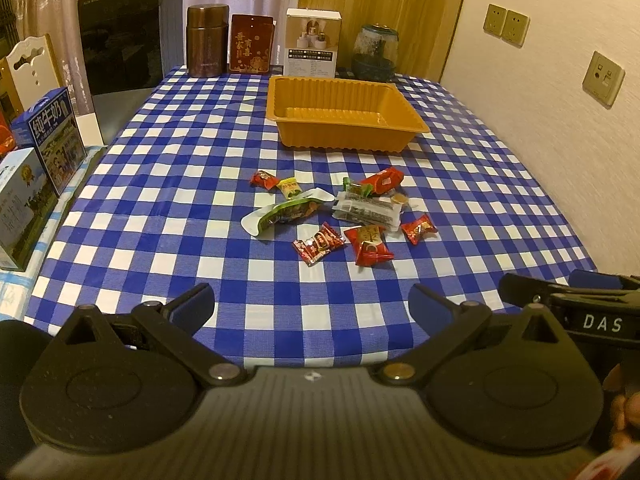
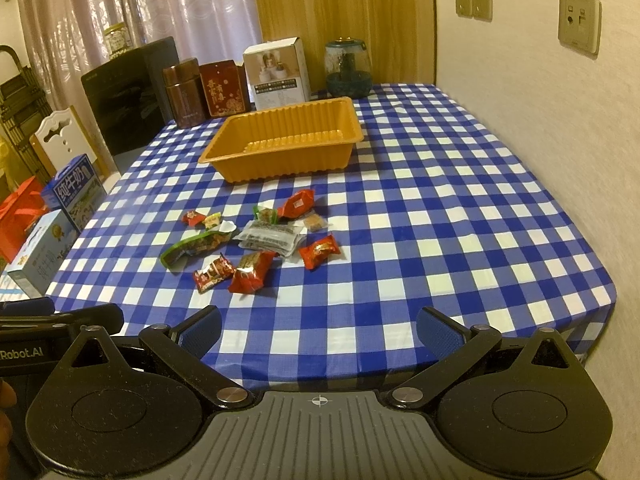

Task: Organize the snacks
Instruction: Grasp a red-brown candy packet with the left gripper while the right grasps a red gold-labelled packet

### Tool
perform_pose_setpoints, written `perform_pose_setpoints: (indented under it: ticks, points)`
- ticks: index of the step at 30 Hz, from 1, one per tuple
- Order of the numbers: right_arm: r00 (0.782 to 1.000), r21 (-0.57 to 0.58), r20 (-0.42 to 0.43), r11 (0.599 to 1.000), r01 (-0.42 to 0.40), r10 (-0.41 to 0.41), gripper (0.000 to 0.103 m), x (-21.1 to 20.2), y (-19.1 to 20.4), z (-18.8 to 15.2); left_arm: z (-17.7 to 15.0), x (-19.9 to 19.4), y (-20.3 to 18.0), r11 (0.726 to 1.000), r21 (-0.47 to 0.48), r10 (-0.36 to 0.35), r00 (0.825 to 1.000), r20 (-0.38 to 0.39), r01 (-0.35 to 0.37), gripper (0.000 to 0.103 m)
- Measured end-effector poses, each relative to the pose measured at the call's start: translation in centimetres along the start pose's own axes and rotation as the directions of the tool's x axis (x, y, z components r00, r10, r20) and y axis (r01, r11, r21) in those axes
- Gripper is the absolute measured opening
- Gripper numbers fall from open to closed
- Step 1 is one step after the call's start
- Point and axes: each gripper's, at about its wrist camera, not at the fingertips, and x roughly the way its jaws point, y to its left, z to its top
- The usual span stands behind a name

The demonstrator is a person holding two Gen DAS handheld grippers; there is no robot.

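1. The snacks (image 1: 340, 216) are small foil and plastic packets, judged light, crinkly and slippery; the wrappers would crush easily, so a pinch across a packet's middle or its twisted end looks best.
2. They lie loose in a cluster on the checked worktop (image 1: 160, 208), on the near side of the empty orange tray (image 1: 344, 136) and apart from it.
3. The left gripper (image 1: 312, 304) hovers near the worktop's front edge, well short of the cluster, jaws spread wide, holding nothing.
4. The right gripper (image 2: 319, 330) sits likewise, wide open and empty; from it the cluster lies ahead and to the left, the nearest being a red packet (image 2: 250, 274).
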Motion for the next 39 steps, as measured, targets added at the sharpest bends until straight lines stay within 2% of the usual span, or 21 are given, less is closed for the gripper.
perform_pose_setpoints:
  ticks: [13,17,25,33,36,39]
  points:
    - [1.0,0.051,0.007,0.999,0.017,-0.018,0.102,2.9,-1.5,0.1,0.7,3.3,1.0,1.0,-0.021,-0.02,0.999,-0.031,0.02,0.101]
    - [1.0,0.068,0.004,0.998,0.011,-0.012,0.102,4.3,-2.1,0.4,1.0,5.2,1.3,0.999,-0.017,-0.028,0.998,-0.052,0.027,0.096]
    - [1.0,0.075,-0.011,0.997,-0.01,0.01,0.102,7.5,-1.5,1.1,1.8,9.5,2.2,0.998,0.067,-0.003,0.997,-0.078,0.008,0.087]
    - [0.998,0.087,-0.048,0.996,-0.025,0.029,0.084,11.2,-1.0,1.6,2.1,13.6,3.0,0.987,0.153,-0.039,0.992,-0.118,0.057,0.072]
    - [0.998,0.088,-0.055,0.995,-0.039,0.044,0.079,12.1,-0.5,1.7,2.4,14.7,3.1,0.976,0.188,-0.088,0.988,-0.124,0.11,0.069]
    - [0.997,0.091,-0.056,0.995,-0.042,0.047,0.078,12.8,-0.2,1.8,2.7,15.8,3.0,0.965,0.212,-0.128,0.984,-0.128,0.153,0.064]
